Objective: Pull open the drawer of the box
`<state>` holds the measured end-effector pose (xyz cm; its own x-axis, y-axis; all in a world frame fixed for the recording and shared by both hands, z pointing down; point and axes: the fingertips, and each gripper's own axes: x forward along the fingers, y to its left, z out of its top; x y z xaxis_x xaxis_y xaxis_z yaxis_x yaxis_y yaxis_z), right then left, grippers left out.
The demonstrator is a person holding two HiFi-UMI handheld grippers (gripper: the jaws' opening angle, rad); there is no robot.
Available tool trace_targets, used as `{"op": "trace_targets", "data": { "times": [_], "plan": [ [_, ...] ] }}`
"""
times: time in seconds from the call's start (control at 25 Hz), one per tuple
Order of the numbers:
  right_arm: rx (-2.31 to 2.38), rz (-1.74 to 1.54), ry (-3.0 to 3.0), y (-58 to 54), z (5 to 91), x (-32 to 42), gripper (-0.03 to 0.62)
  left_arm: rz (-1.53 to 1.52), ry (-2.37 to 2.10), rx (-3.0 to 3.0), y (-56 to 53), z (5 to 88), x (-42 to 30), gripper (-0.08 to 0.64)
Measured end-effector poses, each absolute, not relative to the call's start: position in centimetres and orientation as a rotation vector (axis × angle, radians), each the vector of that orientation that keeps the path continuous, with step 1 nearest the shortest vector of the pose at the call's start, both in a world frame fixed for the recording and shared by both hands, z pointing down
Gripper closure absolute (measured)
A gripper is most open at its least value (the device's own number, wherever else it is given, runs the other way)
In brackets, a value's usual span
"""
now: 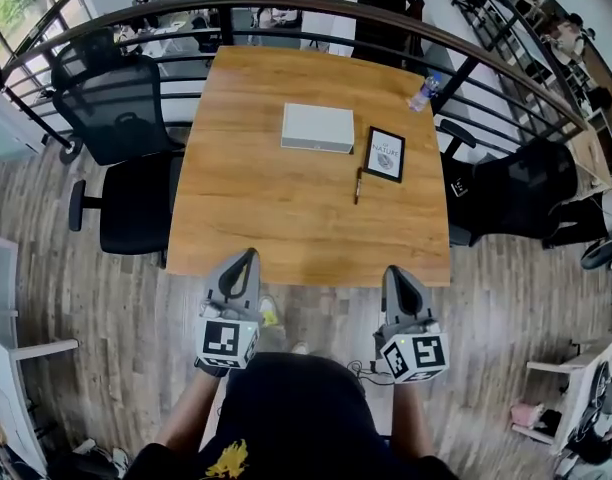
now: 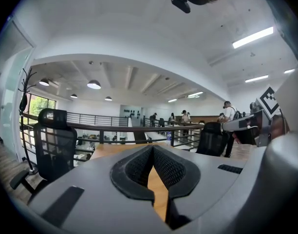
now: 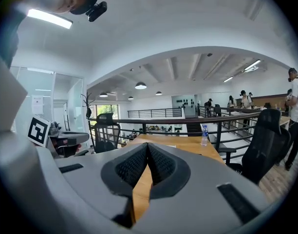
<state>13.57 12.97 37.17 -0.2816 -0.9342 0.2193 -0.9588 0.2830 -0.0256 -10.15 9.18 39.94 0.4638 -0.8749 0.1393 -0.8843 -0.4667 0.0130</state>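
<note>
- Head view: your box lies flat on the wooden worktop, past the middle towards the far edge and well apart from both grippers. Its drawer cannot be made out from up here.
- Just right of the box lies a black-framed picture, with a pen near the frame's near left corner. A water bottle sits at the far right corner of the worktop.
- You hold the left gripper and the right gripper side by side at the near edge of the worktop. Both point towards the box and neither touches anything.
- Black chairs stand along the left side, and a railing curves round behind the far edge.
- Left gripper view: the fingers are closed, tips meeting, with nothing held. Only a strip of worktop shows through the narrow gap below the tips. One chair stands at the left, with the railing beyond it.
- Right gripper view: here too the fingers are closed tip to tip and empty. The worktop stretches ahead, and the water bottle stands far right by the railing — the box is too small to pick out with certainty.
</note>
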Motion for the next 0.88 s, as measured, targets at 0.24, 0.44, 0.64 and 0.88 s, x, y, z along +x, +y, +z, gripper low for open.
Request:
{"op": "trace_targets", "data": {
  "times": [0.24, 0.44, 0.64, 0.88],
  "plan": [
    [1.805, 0.218, -2.329, 9.5, 36.5, 10.8, 0.595, 0.125, -1.547, 2.641, 4.5, 39.4, -13.0, 0.541],
    [1.839, 0.211, -2.288, 8.1, 36.4, 8.9, 0.595, 0.112, -1.494, 2.667, 2.1, 39.8, -14.6, 0.541],
    [1.856, 0.253, -2.272, 7.0, 37.1, 7.9, 0.595, 0.104, -1.459, 2.683, 0.8, 39.7, -15.2, 0.541],
    [1.871, 0.290, -2.255, 6.1, 38.2, 8.3, 0.595, 0.129, -1.428, 2.694, -0.6, 40.3, -14.6, 0.541]
  ]
}}
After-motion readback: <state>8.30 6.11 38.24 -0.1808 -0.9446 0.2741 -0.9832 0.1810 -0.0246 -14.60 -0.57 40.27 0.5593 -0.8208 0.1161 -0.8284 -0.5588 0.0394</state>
